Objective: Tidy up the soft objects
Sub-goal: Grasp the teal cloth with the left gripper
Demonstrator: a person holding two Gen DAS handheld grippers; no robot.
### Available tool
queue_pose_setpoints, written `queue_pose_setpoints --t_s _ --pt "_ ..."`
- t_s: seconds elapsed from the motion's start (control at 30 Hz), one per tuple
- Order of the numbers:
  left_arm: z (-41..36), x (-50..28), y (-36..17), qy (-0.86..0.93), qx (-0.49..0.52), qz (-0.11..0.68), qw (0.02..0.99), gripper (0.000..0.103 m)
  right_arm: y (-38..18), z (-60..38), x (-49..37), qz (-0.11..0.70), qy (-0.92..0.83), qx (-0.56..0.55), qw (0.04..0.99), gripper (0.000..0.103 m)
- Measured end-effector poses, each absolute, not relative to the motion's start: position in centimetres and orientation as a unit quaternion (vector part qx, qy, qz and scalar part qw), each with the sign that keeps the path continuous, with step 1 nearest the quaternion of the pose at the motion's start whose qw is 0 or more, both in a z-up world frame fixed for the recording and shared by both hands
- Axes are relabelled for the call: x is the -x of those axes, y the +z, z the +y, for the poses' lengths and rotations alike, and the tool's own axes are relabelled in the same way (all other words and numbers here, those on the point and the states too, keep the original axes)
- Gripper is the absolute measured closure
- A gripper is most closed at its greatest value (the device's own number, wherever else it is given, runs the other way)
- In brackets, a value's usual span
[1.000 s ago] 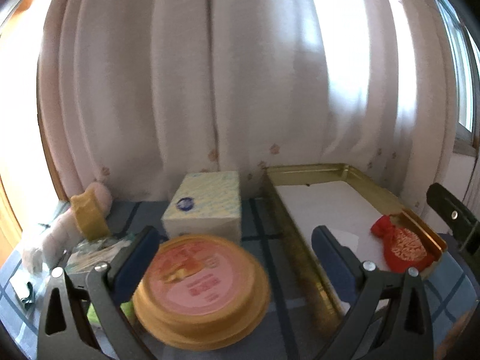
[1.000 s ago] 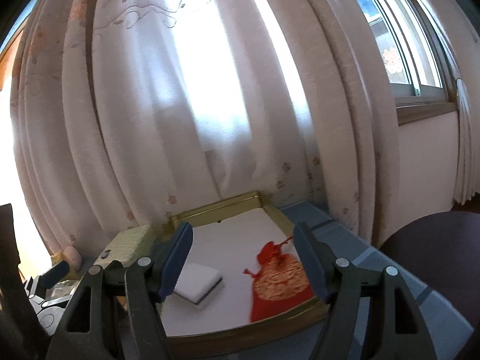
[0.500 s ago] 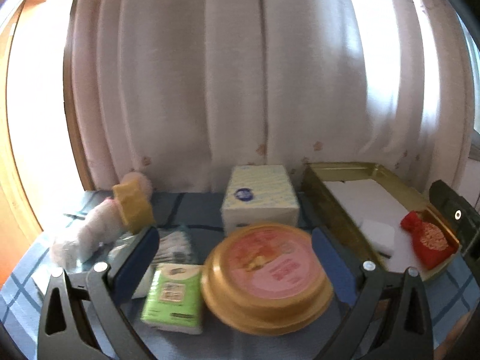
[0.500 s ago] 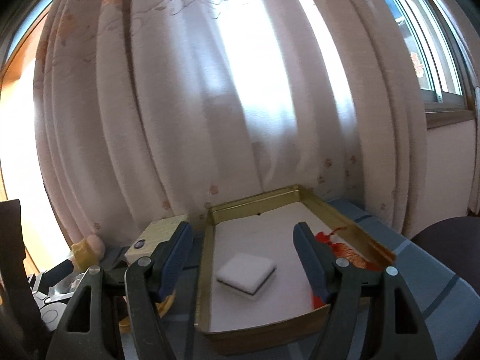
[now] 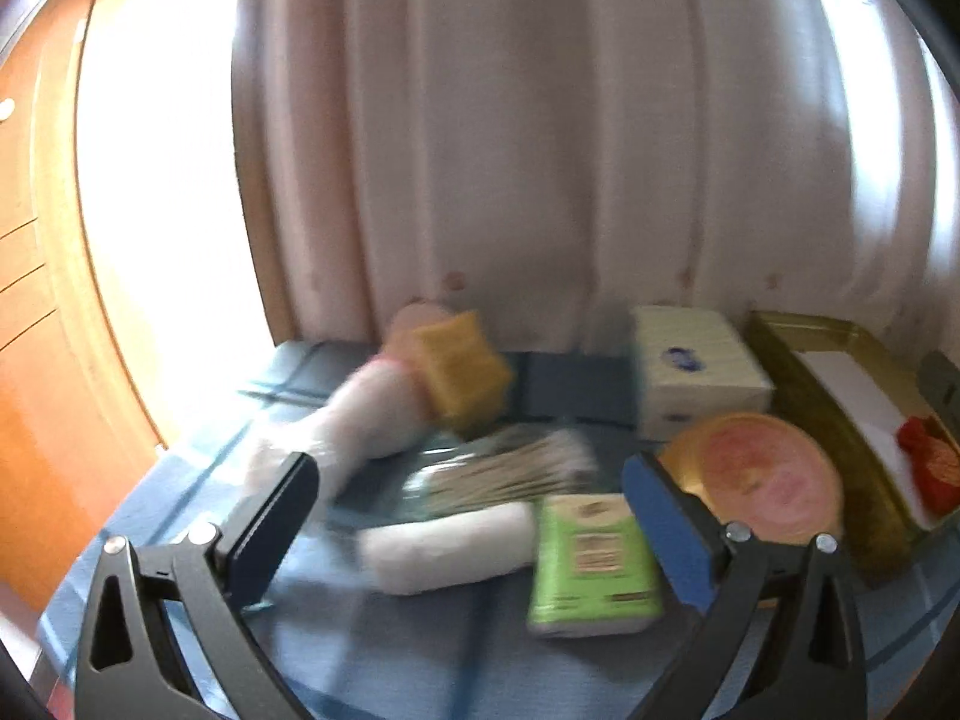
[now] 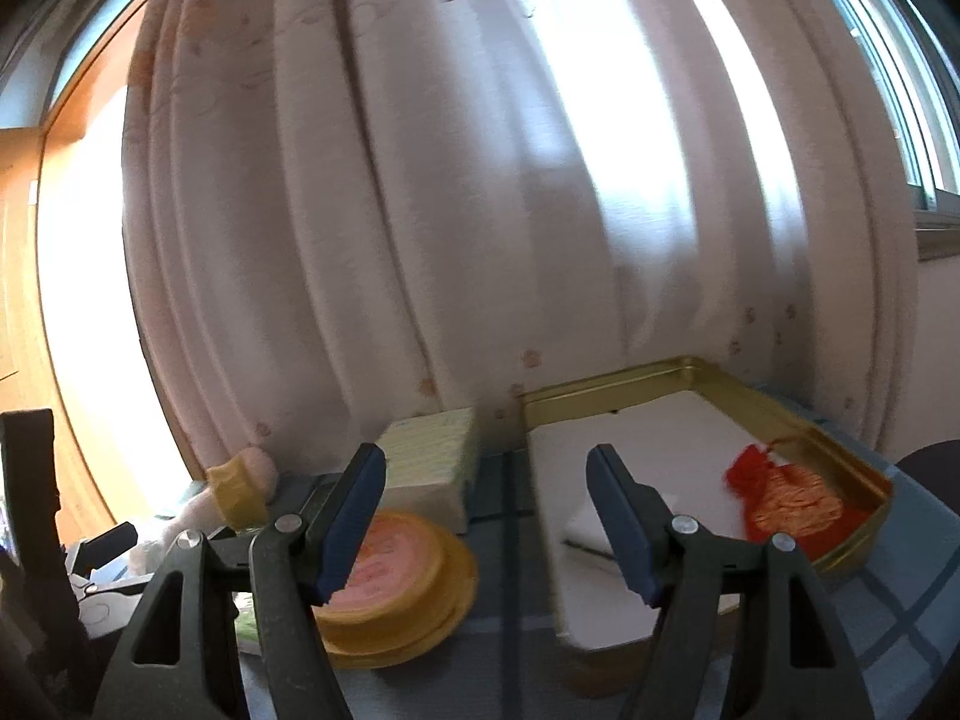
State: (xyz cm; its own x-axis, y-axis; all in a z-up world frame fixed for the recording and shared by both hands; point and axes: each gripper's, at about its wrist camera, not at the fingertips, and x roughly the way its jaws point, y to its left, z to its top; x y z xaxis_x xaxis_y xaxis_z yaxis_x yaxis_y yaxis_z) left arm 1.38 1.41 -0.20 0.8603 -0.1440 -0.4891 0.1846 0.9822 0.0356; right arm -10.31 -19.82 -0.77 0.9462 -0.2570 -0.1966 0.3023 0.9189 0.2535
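My left gripper [image 5: 468,516] is open and empty above a blurred pile on the blue checked cloth: a pink plush with a yellow sponge-like block [image 5: 462,369], a clear packet of striped cloth [image 5: 510,468], a white roll [image 5: 450,546] and a green tissue pack [image 5: 591,564]. My right gripper [image 6: 486,516] is open and empty, facing the gold tray [image 6: 606,387]. A red pouch [image 6: 786,501] and a white sponge [image 6: 591,531] lie in the tray. The tray [image 5: 798,324] and pouch [image 5: 930,468] also show at the right of the left wrist view.
A round yellow tin with a pink lid [image 5: 762,480] sits beside the tray; it also shows in the right wrist view [image 6: 390,588]. A pale tissue box [image 5: 696,372] stands behind it. Curtains [image 6: 480,210] close off the back. A wooden frame [image 5: 36,300] is at the left.
Both grippers have swung left. The left view now centres on the pile of soft things instead of the tin. The right view has shifted from the tray towards the tin.
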Motion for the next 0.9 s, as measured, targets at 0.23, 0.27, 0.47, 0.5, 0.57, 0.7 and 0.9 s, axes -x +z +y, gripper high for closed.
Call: queue_pose_setpoints --t_s 0.23,0.27,0.47,0.5,0.57,0.7,0.9 --pt "7.1 -3.0 -0.8 -0.028 -0.037 0.279 0.959 0.0 -0.6 -16.5 8.7 0.091 -0.102 -0.13 0.982 0.031" --pt "8.1 -3.3 -0.9 -0.021 -0.034 0.285 0.958 0.0 -0.6 -16.1 8.5 0.092 -0.097 -0.127 0.983 0.031" --pt "12.3 -5.1 -2.1 0.011 -0.026 0.333 0.942 0.0 -0.6 -13.0 7.1 0.112 -0.058 -0.114 0.985 0.031" --pt "12.9 -5.4 -2.4 0.011 -0.02 0.344 0.939 0.0 -0.6 -12.5 6.8 0.117 -0.052 -0.111 0.985 0.031" --pt "13.7 -6.1 -2.9 0.009 -0.007 0.364 0.931 0.0 -0.6 -11.6 6.3 0.126 -0.038 -0.106 0.985 0.031" --pt "14.3 -7.1 -4.1 -0.004 0.013 0.399 0.917 0.0 -0.5 -9.4 5.3 0.148 -0.005 -0.082 0.985 0.031" --pt "14.1 -8.0 -5.9 -0.01 0.005 0.443 0.896 0.007 -0.9 -6.5 3.0 0.2 0.057 -0.062 0.976 0.031"
